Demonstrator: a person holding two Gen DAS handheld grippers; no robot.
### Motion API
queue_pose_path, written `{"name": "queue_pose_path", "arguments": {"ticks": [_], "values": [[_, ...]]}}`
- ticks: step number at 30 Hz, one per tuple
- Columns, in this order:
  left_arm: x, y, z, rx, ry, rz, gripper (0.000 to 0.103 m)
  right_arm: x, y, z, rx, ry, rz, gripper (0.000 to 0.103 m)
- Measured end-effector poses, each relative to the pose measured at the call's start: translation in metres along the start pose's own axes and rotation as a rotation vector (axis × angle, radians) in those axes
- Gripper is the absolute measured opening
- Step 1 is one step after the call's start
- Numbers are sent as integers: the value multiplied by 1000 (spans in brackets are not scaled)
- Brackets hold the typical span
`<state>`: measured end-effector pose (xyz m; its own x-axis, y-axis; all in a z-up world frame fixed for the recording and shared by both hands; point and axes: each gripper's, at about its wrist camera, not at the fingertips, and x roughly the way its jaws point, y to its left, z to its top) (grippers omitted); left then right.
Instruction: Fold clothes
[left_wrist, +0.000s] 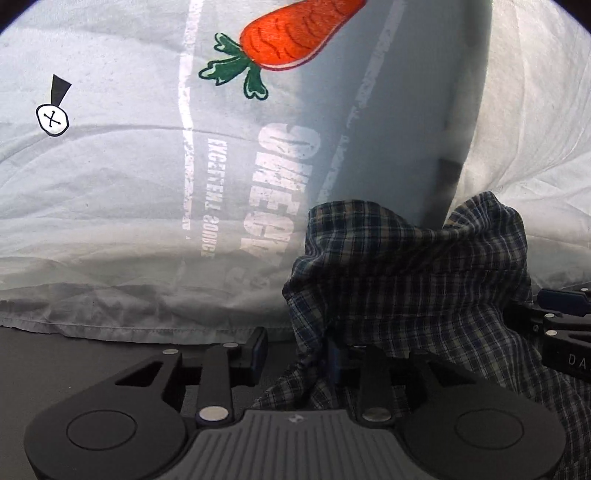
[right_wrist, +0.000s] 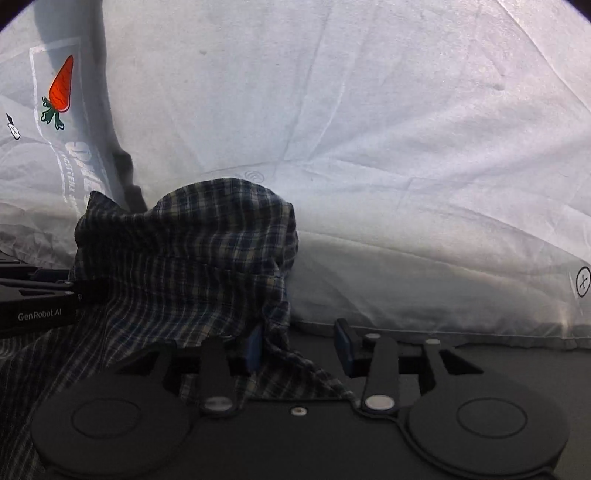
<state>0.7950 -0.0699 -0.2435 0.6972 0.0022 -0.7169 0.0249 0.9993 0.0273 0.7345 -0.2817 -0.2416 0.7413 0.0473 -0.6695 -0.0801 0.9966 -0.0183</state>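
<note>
A dark blue plaid garment (left_wrist: 406, 280) is bunched up between both grippers; it also shows in the right wrist view (right_wrist: 192, 258). My left gripper (left_wrist: 299, 347) is open, its left finger (left_wrist: 258, 349) bare and its right finger draped under the plaid cloth. My right gripper (right_wrist: 299, 343) is open, the plaid cloth lying over its left finger (right_wrist: 255, 345), its right finger (right_wrist: 345, 343) bare. Whether either holds the cloth I cannot tell. A pale blue shirt with a carrot print (left_wrist: 288, 37) lies spread beyond.
The pale shirt (right_wrist: 59, 88) and a white cloth (right_wrist: 369, 129) cover the far surface. Its hem (left_wrist: 110, 332) ends on a dark tabletop (right_wrist: 480, 354). Each gripper shows in the other's view, the right (left_wrist: 565, 332) and the left (right_wrist: 37, 306).
</note>
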Motion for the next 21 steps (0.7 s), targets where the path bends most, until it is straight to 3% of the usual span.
{"name": "queue_pose_path", "arguments": {"ticks": [4, 10, 16, 21], "values": [[-34, 12, -1, -34, -13, -29, 60, -43, -22, -9, 54, -26, 27, 52], [-126, 16, -41, -51, -30, -18, 67, -139, -40, -70, 57, 12, -27, 53], [-234, 2, -147, -26, 36, 68, 67, -233, -41, -165, 97, 109, -75, 53], [-295, 19, -247, -96, 159, 155, 67, -297, -34, -246, 148, 195, -127, 53]]}}
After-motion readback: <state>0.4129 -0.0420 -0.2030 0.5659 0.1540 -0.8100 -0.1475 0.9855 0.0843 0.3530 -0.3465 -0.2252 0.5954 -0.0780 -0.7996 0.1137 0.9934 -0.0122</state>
